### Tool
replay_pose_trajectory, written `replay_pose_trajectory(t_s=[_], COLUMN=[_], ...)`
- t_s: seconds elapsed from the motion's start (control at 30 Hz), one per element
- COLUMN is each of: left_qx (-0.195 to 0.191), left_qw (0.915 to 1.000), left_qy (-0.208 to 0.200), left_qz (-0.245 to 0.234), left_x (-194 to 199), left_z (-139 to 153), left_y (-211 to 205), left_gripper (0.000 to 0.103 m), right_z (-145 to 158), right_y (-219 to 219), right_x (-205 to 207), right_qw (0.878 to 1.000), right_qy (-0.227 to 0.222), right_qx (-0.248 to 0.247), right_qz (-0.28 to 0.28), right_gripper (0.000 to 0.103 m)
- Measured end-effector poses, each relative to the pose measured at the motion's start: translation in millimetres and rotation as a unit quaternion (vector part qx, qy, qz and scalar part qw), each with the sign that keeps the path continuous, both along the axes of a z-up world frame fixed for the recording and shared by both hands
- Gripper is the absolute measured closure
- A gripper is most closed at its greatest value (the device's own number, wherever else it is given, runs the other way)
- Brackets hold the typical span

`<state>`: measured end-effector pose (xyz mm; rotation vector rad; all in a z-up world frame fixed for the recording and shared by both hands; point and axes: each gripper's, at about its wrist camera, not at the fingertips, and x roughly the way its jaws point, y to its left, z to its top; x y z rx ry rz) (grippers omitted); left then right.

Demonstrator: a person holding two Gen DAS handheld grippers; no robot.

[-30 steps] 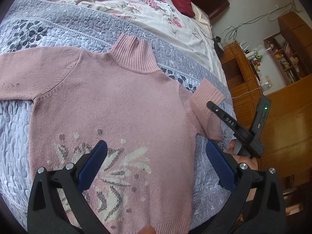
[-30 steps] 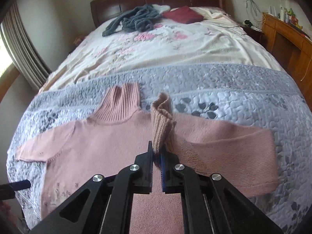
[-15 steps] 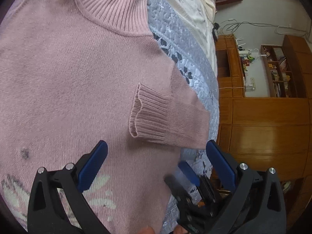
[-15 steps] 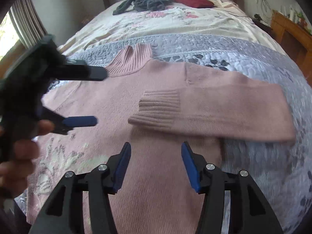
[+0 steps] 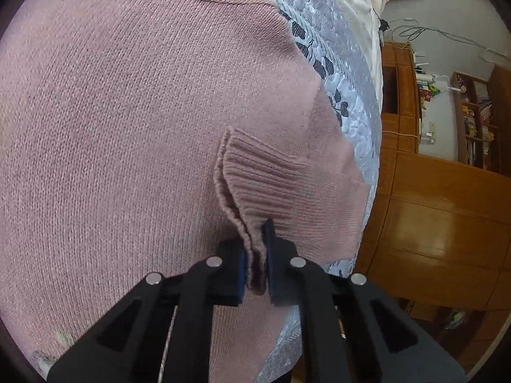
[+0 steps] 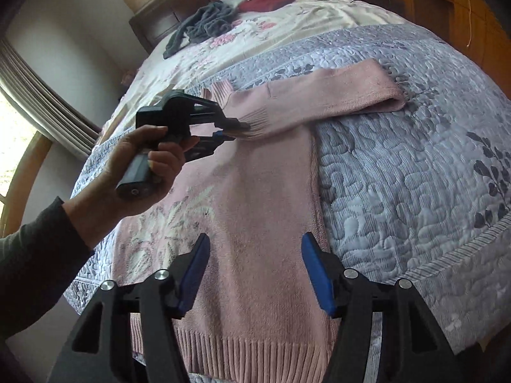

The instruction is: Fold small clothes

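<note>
Pink sweater (image 6: 265, 223) is laid flat, front up, on a lavender quilt (image 6: 415, 166) that covers the near end of a bed. Its ribbed hem is seen at 6 o'clock in the right wrist view, its high collar toward 11 o'clock. One sleeve (image 6: 335, 92) is folded back across the chest, with the fold at 2 o'clock and the ribbed cuff (image 5: 252, 185) brought in over the body of the garment.

Left gripper (image 5: 255, 268) is clenched on the edge of that cuff; in the left wrist view the knit is seen pinched between the two blue pads and lifted slightly off the sweater. In the right wrist view the same tool (image 6: 233, 129) is seen at 10 o'clock, held by a hand (image 6: 140, 169) that emerges from a dark sleeve (image 6: 35, 268).

Right gripper (image 6: 255, 268) is released, its blue fingers (image 6: 316, 274) spread well apart above the lower part of the sweater, near the hem; nothing is grasped between them.

A white leaf pattern (image 6: 166, 220) is shown on the sweater front at 9 o'clock. A grey garment (image 6: 204, 25) and a dark red one (image 6: 268, 0) are left on the floral bedspread (image 6: 287, 28) at 12 o'clock, near the headboard. Wooden cabinets (image 5: 440, 223) are seen at 3 o'clock in the left wrist view.
</note>
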<state>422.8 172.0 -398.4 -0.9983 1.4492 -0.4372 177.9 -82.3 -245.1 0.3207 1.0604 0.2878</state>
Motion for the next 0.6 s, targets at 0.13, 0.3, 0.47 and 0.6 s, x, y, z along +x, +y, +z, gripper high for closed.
replay_pose_trajectory(t_s=[0.13,0.3,0.47,0.6], left_qx=[0.010,0.037,0.070,0.085], left_qw=[0.9985,0.9916,0.9866,0.9856], left_qy=[-0.054,-0.124,-0.146,-0.143], left_qz=[-0.002,0.006,0.018,0.031], left_x=[6,14,15,11], left_z=[49,122,153,149], left_y=[18,73,135,180], left_gripper=[0.097,0.097,0.097,0.097], right_z=[10,13,13,13], right_y=[12,29,45,56], right_x=[-7,-9,-11,-14], right_qw=[1.000,1.000,0.999,0.999], right_qy=[-0.005,-0.004,0.002,0.002], right_qx=[0.002,0.007,0.016,0.012], right_qz=[0.016,0.029,0.036,0.046], right_gripper=[0.043,0.043,0.043,0.043])
